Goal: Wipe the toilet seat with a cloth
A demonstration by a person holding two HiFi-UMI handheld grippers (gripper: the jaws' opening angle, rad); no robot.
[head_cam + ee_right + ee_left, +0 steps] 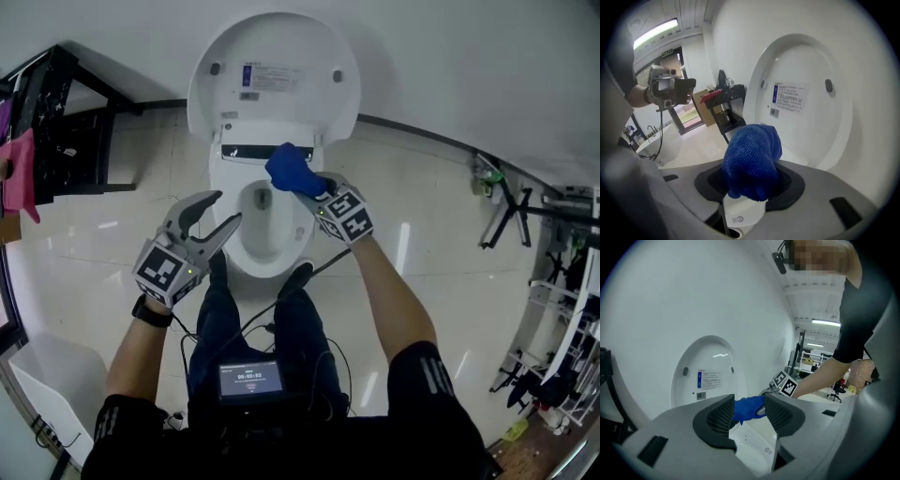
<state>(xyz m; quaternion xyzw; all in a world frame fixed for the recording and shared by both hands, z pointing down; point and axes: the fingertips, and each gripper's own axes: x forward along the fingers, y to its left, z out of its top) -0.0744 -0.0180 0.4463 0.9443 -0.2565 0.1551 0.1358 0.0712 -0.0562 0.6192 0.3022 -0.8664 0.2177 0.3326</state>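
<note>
A white toilet stands against the wall with its lid (274, 70) raised; the seat rim (227, 178) lies below it around the bowl. My right gripper (319, 190) is shut on a bunched blue cloth (292, 170), held over the back right of the seat near the hinge. In the right gripper view the blue cloth (752, 161) fills the gap between the jaws, with the lid (801, 101) behind. My left gripper (214, 218) hangs open and empty over the seat's left front. In the left gripper view the cloth (748, 408) and the right gripper's marker cube (786, 386) show beyond the open jaws.
A black rack (56, 122) with a pink cloth (19, 173) stands at the left of the toilet. Metal stands and gear (525, 225) crowd the right side. The person's legs and a small screen (250, 379) are right before the bowl. A cable (309, 272) trails over the tiled floor.
</note>
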